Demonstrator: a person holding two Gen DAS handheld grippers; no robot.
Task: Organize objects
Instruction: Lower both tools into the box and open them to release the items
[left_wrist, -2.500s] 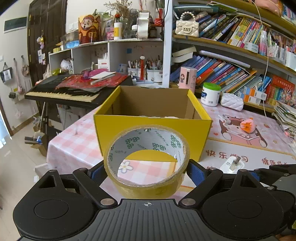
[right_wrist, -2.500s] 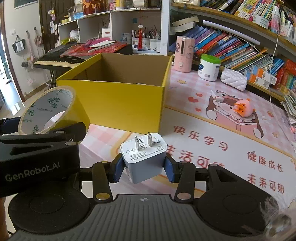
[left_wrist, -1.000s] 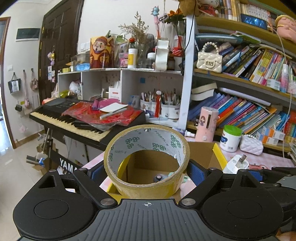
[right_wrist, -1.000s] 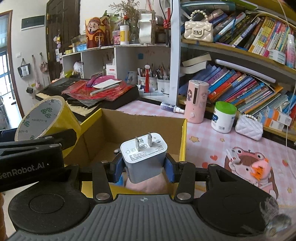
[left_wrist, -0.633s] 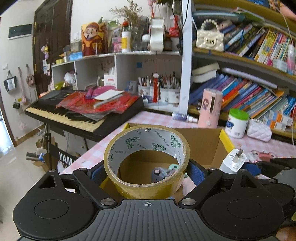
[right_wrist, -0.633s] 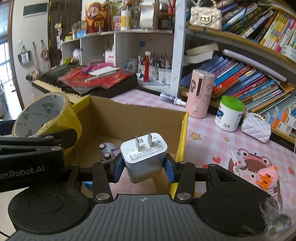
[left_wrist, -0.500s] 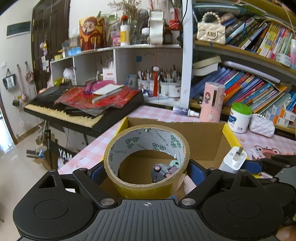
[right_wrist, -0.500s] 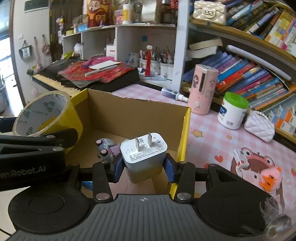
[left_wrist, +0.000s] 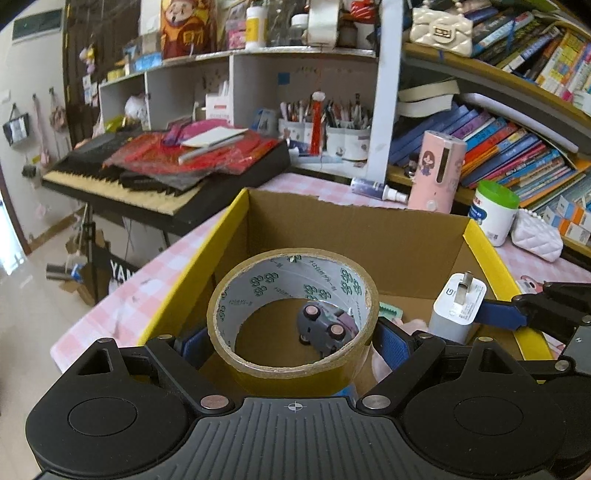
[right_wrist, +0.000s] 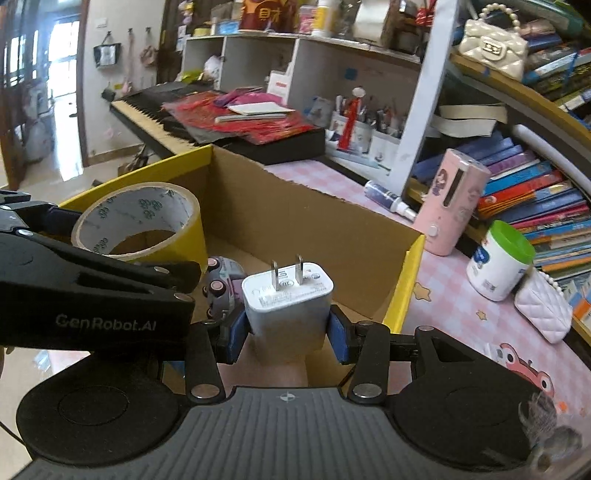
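My left gripper (left_wrist: 293, 338) is shut on a roll of yellow tape (left_wrist: 258, 373), which hangs over the open yellow cardboard box (left_wrist: 351, 236). The right gripper (right_wrist: 288, 334) is shut on a white plug charger (right_wrist: 288, 310), prongs up, also above the box. That charger (left_wrist: 458, 308) shows at the right of the left wrist view, and the tape (right_wrist: 177, 236) at the left of the right wrist view. A small purple toy car (left_wrist: 325, 326) lies on the box floor, seen through the roll.
The box stands on a pink checked tablecloth (right_wrist: 443, 295). A pink cylinder (right_wrist: 454, 206), a green-lidded white jar (right_wrist: 498, 262), a white quilted purse (right_wrist: 543, 306) and a small spray bottle (right_wrist: 388, 199) stand right of it. A keyboard piano (left_wrist: 166, 166) and bookshelves (left_wrist: 517, 147) lie behind.
Both grippers came forward and down over the box, so its inside and the toy car now show. The right gripper rolled a little. Tape and charger stay held.
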